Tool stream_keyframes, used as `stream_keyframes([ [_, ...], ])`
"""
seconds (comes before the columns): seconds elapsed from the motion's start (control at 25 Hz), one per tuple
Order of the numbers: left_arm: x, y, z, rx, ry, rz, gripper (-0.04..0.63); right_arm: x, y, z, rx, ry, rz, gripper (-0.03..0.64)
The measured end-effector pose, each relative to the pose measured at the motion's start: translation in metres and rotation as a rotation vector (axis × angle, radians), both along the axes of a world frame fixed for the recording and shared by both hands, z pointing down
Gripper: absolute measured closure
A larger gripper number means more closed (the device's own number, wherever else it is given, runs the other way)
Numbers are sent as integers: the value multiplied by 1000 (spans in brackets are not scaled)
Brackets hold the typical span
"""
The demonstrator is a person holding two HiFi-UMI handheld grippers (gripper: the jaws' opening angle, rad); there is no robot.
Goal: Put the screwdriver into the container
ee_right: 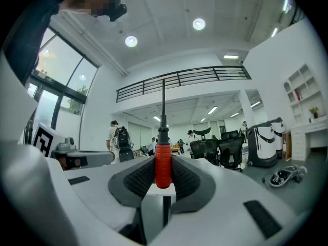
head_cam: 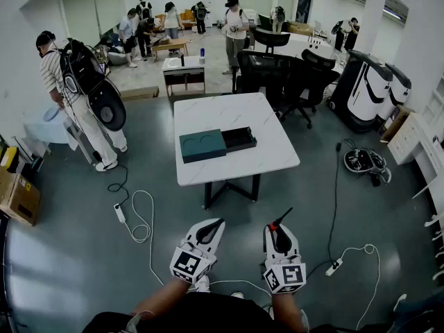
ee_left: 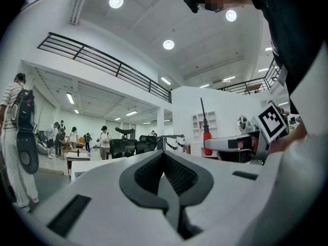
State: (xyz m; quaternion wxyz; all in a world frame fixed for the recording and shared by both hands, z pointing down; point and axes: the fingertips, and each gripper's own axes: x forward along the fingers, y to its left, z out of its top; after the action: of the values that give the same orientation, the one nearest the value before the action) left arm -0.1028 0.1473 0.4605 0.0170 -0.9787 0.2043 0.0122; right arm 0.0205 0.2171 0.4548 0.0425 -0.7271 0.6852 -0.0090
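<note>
Starting closest in: what do the right gripper [ee_right: 163, 174] jaws have between them?

They are clamped on the red handle of the screwdriver [ee_right: 163, 160]. Its long axis runs along the jaws, and the dark shaft sticks out past their tips, up and away from the person.

And the left gripper [ee_left: 165, 157]?

Its jaws are pressed together with nothing in them. It hangs just beside the right one, both held low over the grey floor [head_cam: 76, 255].

So where does the container [head_cam: 220, 143] lie from the screwdriver's tip?

Ahead and a little to the left, well apart, with a stretch of that floor between. It sits on the white worktop [head_cam: 229, 109], towards the near edge, its long side running left to right across the line of approach. A teal cover [head_cam: 201, 146] hides the left part. The black compartment [head_cam: 240, 139] at the right end looks open.

Which arm takes it?

The right, I'd judge: it has the tool, and the open end is on its side. The shaft points roughly forward, so I expect the tool has to be carried over the near edge and then turned to lie along the compartment, not end-on to it. Beyond the worktop stand black office chairs [head_cam: 277, 75] and several people [head_cam: 236, 26], none near the container.
</note>
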Motion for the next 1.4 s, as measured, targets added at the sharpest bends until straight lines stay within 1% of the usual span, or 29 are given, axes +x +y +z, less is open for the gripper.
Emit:
stream_keyframes([
  [0.08, -3, -2, -1, 6, 3, -4, 589, -4, -6, -8, 2, -2, -2, 509],
  [0.2, -9, -7, -2, -9, 9, -13, 591, -10, -14, -12, 0, 6, -4, 509],
  [0.44, -25, -20, -1, 7, 14, -10, 591, -20, -25, -11, -7, 32, 5, 509],
  [0.6, -42, -31, 0, -23, 10, -32, 591, -29, -32, -14, 13, 27, 23, 509],
  [0.76, -56, -38, 2, -4, 18, -12, 591, -48, -41, -16, 46, 48, -11, 509],
  [0.88, -61, -38, 8, 0, 11, 16, 591, -58, -45, -17, 52, 63, -3, 509],
  [1.04, -60, -40, 7, -7, 13, 49, 591, -58, -47, -20, 42, 64, 27, 509],
  [1.16, -57, -45, 5, -8, 11, 54, 590, -56, -50, -21, 19, 76, 29, 509],
  [1.4, -34, -57, 5, -8, 3, 52, 591, -33, -59, -17, 0, 99, 29, 508],
])
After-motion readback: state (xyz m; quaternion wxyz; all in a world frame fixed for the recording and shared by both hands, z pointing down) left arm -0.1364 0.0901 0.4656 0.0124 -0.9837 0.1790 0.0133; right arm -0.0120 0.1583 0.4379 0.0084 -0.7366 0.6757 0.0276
